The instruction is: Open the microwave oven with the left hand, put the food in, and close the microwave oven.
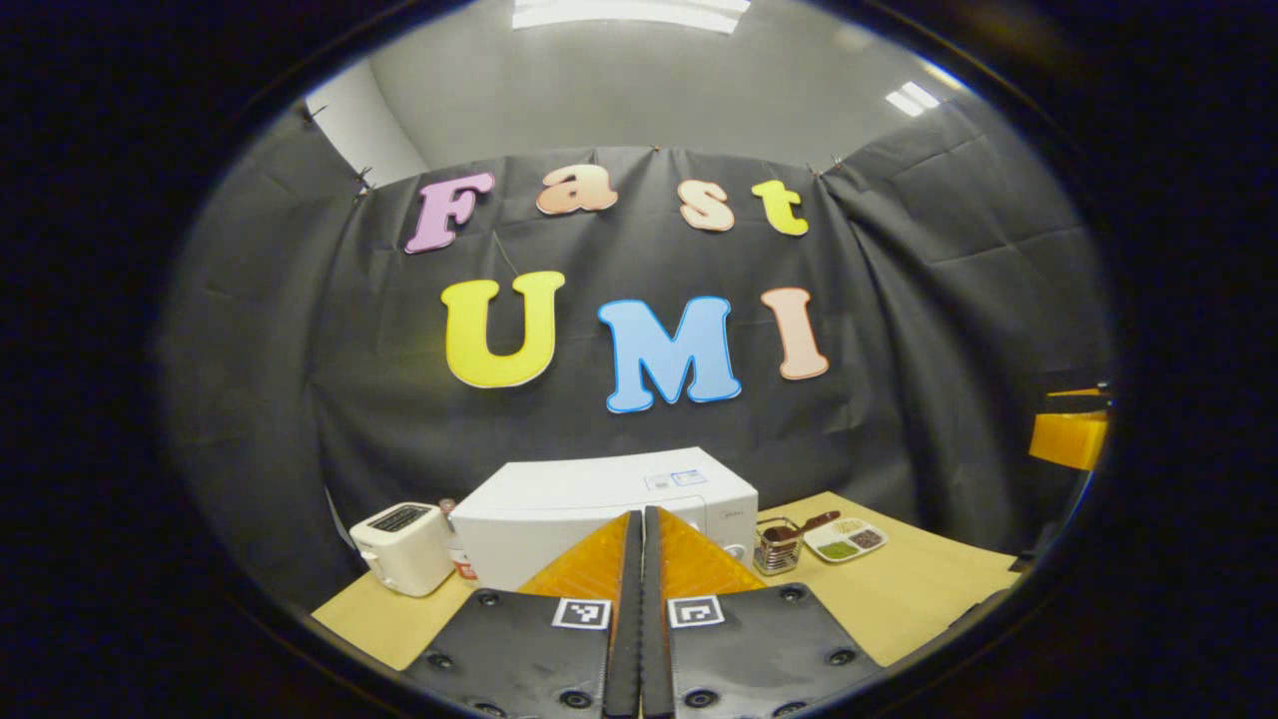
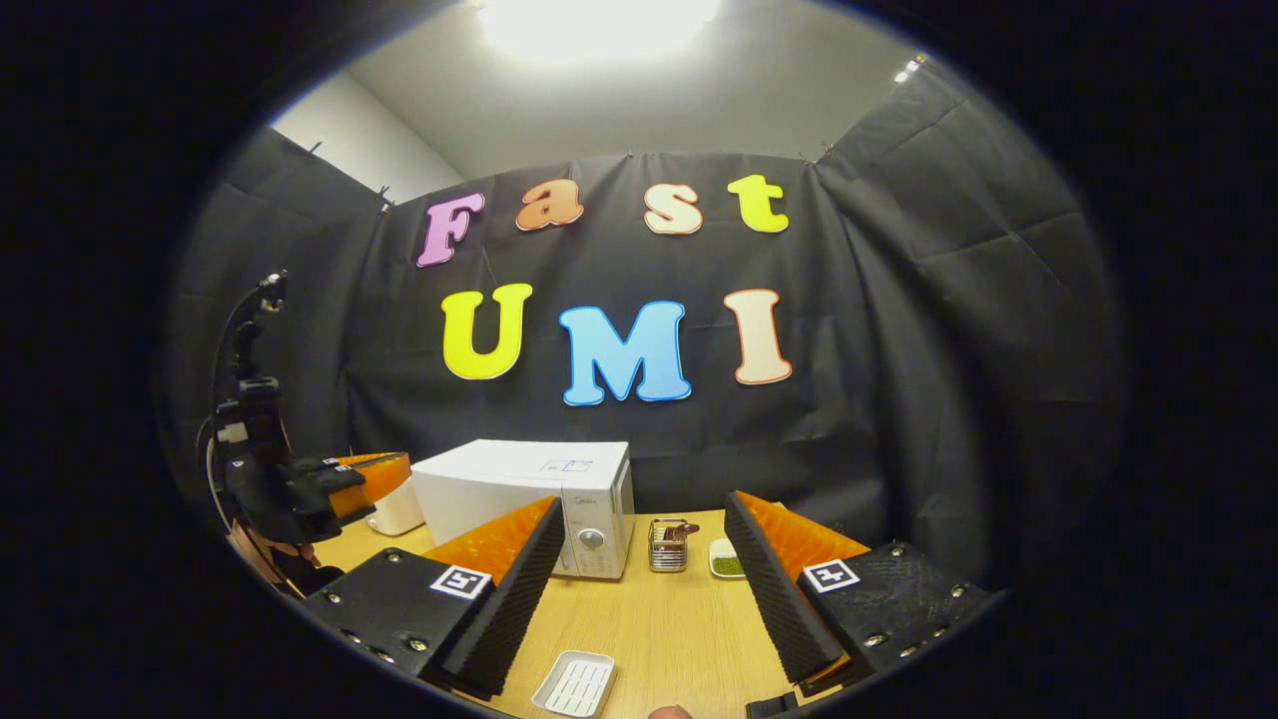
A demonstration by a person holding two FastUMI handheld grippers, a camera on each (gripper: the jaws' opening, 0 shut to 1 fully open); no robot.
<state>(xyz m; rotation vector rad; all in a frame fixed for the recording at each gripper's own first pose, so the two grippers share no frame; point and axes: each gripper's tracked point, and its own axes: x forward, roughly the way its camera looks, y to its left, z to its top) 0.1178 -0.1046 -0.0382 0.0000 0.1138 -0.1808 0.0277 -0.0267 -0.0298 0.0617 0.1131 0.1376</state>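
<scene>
In the left gripper view, the left gripper [image 1: 642,559] is seen held level above the near edge of the wooden table [image 1: 899,599], aimed straight at the front of the microwave oven [image 1: 599,499]. Its two fingers are pressed flat together along their full length, with nothing caught between them. The white microwave oven is set at the back of the table against the black cloth wall, its door shut. A cream toaster [image 1: 404,547] is placed just to its left, and a small wire basket [image 1: 777,544] and a divided dish [image 1: 845,540] are found to its right.

In the right gripper view, the right gripper [image 2: 639,589] is held low over the table [image 2: 659,629], its fingers spread wide apart and bare. A small white ridged tray [image 2: 574,684] is seen on the table between and below them, near the bottom edge. The microwave oven [image 2: 529,494] is seen beyond the left finger, with the wire basket [image 2: 668,545] just beside it. At the far left, the left gripper [image 2: 374,477] is seen raised beside the oven on its dark handle; the hand holding it cannot be made out clearly
</scene>
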